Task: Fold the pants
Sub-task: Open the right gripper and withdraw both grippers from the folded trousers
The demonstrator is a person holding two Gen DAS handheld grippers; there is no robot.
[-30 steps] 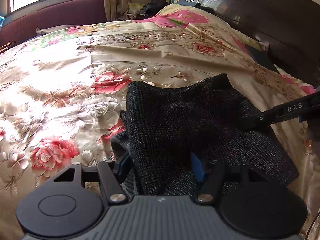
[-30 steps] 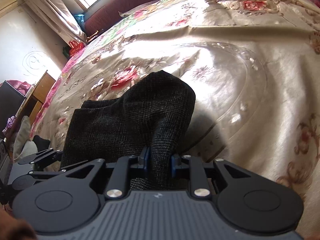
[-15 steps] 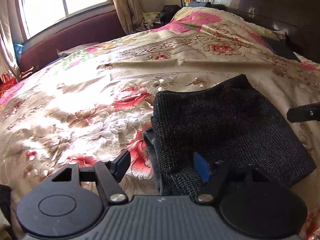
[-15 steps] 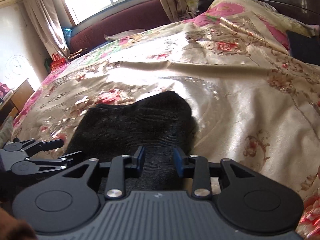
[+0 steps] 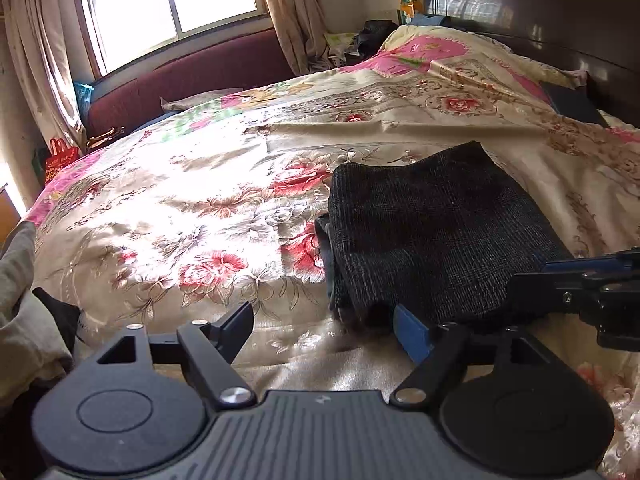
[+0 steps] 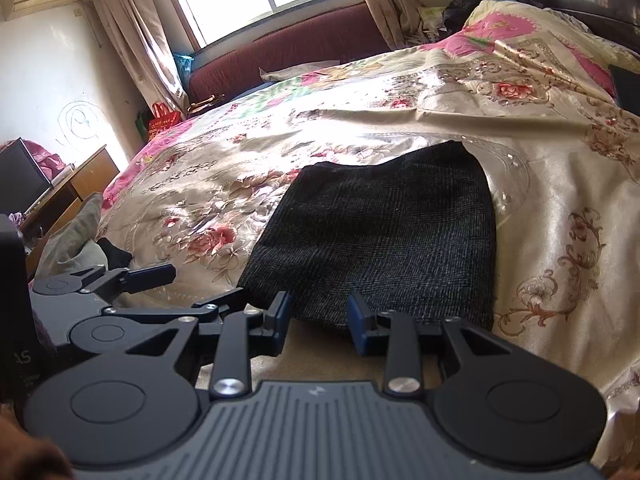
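Pants (image 6: 384, 236) lie folded into a dark, flat, checked rectangle on the floral bedspread (image 5: 208, 208), layered edges showing at the left side. We hold the left gripper (image 5: 324, 324) wide apart and the right gripper (image 6: 316, 316) parted, both gripping nothing, just short of the near edge.

Little can be read. In the right wrist view, the black body of the left claw (image 6: 188, 290) at the left edge bears pale letters "AS", cut off by the frame; smaller print beneath them is too blurred to read.
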